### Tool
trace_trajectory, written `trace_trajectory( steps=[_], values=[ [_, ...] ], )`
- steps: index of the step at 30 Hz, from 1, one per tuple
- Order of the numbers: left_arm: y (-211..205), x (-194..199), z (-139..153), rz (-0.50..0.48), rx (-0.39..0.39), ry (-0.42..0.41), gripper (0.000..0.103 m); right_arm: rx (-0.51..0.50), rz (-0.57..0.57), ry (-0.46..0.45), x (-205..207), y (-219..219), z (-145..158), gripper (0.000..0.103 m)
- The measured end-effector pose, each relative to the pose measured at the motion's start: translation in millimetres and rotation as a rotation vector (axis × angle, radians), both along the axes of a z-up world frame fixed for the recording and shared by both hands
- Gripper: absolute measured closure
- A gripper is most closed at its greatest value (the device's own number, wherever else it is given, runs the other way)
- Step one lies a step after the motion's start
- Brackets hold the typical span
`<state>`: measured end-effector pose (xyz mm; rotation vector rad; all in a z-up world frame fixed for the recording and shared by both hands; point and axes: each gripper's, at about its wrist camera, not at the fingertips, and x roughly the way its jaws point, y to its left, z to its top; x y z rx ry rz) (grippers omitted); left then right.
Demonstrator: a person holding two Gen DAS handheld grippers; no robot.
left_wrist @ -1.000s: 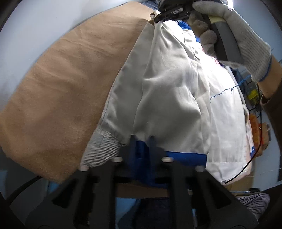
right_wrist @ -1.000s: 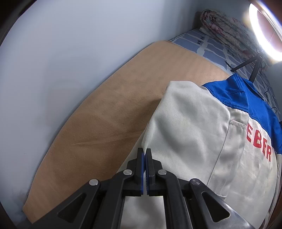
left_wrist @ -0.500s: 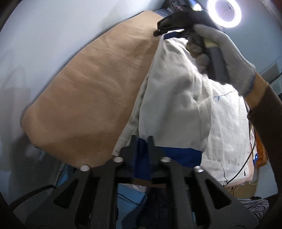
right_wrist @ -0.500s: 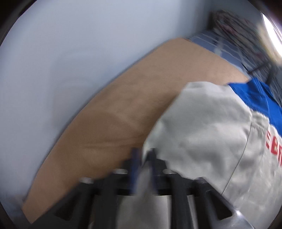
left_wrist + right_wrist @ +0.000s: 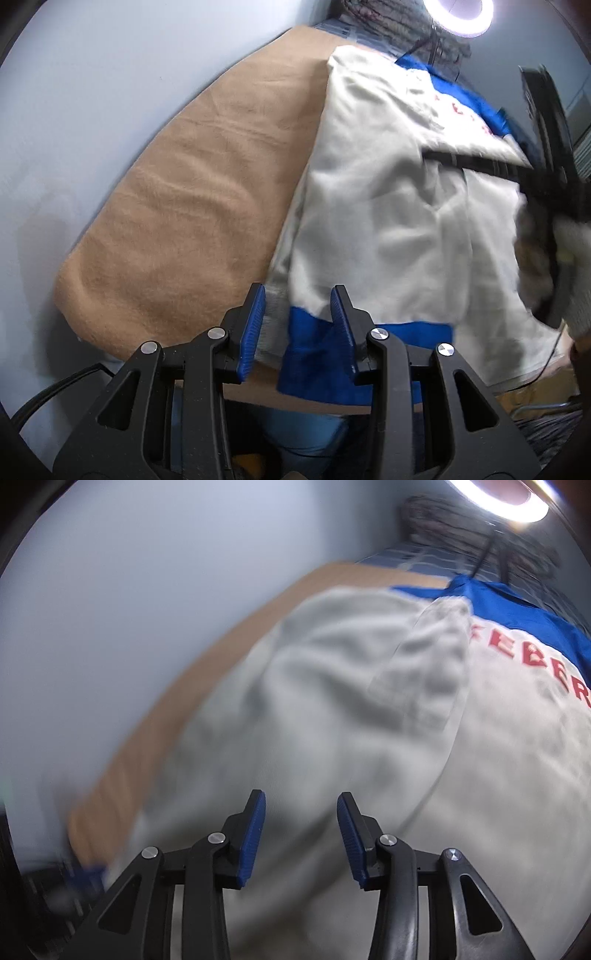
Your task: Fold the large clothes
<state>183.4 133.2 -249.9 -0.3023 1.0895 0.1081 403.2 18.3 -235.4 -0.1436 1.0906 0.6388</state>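
**Both grippers parted over the folded jacket**

A tan blanket (image 5: pixel 177 206) covers the work surface, running along a pale wall (image 5: pixel 92 92). On its right part lies the jacket (image 5: pixel 388 206), off-white with a blue yoke at the far end, red lettering (image 5: pixel 532 664) below that yoke, and a blue band at the near hem. The fabric is doubled over on itself, its long folded edge running lengthwise next to the bare blanket. Beyond the far end a ring light (image 5: pixel 458 18) glows above a bundle of patterned bedding.

In the left wrist view the left gripper (image 5: pixel 297 317) sits at the jacket's near end, pointing steeply down. Its jaws are opening: the blue pads stand partly apart, with the blue hem band and a strip of grey ribbed cuff (image 5: pixel 273 314) lying in the gap. The cloth looks slack there; neither pad clearly presses on it, though the right pad is very close to the blue fabric.

In its own view, which is motion-blurred, the right gripper (image 5: pixel 301 823) hangs over the pale middle of the jacket, jaws partly apart and nothing caught between them. From the left view it shows at the right edge as a blurred black frame in a white-gloved hand (image 5: pixel 572 266), above the jacket's right side.
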Motion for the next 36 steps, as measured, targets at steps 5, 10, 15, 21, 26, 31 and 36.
trace_trajectory(
  steps=[5, 10, 15, 21, 26, 31, 36],
  values=[
    [20, -8, 1, 0.064, -0.136, -0.025, 0.066, -0.203, 0.124, -0.134, -47, 10, -15, 0.062],
    [41, -5, 10, 0.096, -0.223, -0.074, 0.042, -0.008, 0.083, -0.100, -68, -1, 23, 0.062],
    [44, 3, -10, 0.107, -0.329, -0.020, 0.042, 0.047, 0.165, -0.059, -117, 14, 23, 0.062],
    [29, 0, -7, 0.036, -0.252, -0.026, 0.082, 0.041, 0.147, 0.075, -113, 11, -14, 0.062],
    [36, -6, 7, 0.045, -0.295, -0.064, 0.086, 0.123, 0.142, 0.045, -80, -12, 23, 0.061],
    [30, -12, 19, 0.035, -0.289, -0.096, 0.086, 0.133, -0.013, -0.052, 3, -33, 53, 0.070],
    [32, -12, 23, 0.047, -0.315, -0.109, 0.087, 0.134, -0.181, -0.090, 101, -35, 49, 0.081]
  ],
)
